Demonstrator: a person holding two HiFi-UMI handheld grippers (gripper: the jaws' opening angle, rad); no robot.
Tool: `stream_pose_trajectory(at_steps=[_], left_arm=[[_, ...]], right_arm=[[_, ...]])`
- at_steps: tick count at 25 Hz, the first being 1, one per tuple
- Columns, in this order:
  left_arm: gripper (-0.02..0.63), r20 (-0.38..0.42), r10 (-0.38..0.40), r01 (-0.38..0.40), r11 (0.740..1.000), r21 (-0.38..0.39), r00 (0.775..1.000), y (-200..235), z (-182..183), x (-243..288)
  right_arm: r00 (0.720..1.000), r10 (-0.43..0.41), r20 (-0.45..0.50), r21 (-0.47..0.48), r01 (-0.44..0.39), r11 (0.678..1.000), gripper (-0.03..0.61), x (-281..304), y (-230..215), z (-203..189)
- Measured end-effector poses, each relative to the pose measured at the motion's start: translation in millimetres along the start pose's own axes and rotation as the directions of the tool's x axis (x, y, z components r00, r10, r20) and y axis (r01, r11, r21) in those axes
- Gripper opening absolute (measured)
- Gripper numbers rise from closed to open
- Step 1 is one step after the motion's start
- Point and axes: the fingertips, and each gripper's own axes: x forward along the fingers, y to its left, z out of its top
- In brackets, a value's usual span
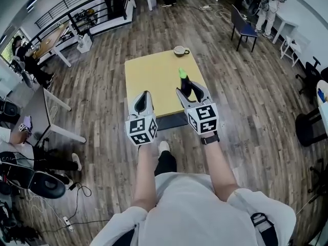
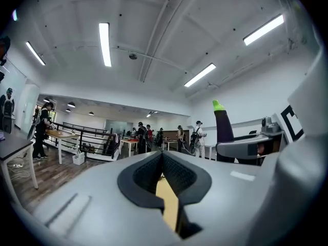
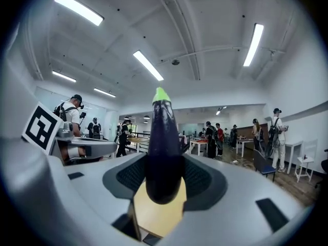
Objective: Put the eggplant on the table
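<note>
A dark purple eggplant (image 1: 185, 86) with a green stem stands upright between the jaws of my right gripper (image 1: 190, 92), above the near right part of the yellow table (image 1: 151, 73). In the right gripper view the eggplant (image 3: 164, 147) fills the gap between the pads (image 3: 202, 181), its rounded end hanging over the tabletop. My left gripper (image 1: 145, 95) hovers level over the table's near edge, shut and empty; in its own view its tips (image 2: 162, 158) meet. The eggplant (image 2: 224, 132) shows at the right of the left gripper view.
A small cup (image 1: 180, 50) sits at the table's far edge. A blue chair (image 1: 243, 28) stands beyond at the right, a white desk (image 1: 48, 106) at the left. Several people stand among tables at the far end of the room.
</note>
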Motion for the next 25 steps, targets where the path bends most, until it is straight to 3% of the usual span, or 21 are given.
stream_pose_trajectory(at_steps=[8, 12, 20, 25], left_arm=[[0.011, 0.003, -0.042, 0.041, 0.999, 0.012, 0.999, 64, 8, 109], [0.011, 0.012, -0.043, 0.044, 0.999, -0.031, 0.999, 101, 13, 152], [0.011, -0.045, -0.123, 0.121, 0.992, -0.037, 0.991, 142, 1, 223], [0.011, -0.088, -0.161, 0.156, 0.986, -0.066, 0.983, 151, -18, 250]], right_arm=[[1.000, 0.003, -0.018, -0.003, -0.003, 1.000, 0.210, 113, -17, 7], [0.999, -0.031, -0.041, 0.004, 0.031, 1.000, 0.210, 162, -34, 8], [0.990, -0.087, -0.115, 0.025, 0.090, 0.996, 0.210, 247, -72, -6], [0.980, -0.105, -0.172, 0.031, 0.112, 0.993, 0.210, 265, -85, -25]])
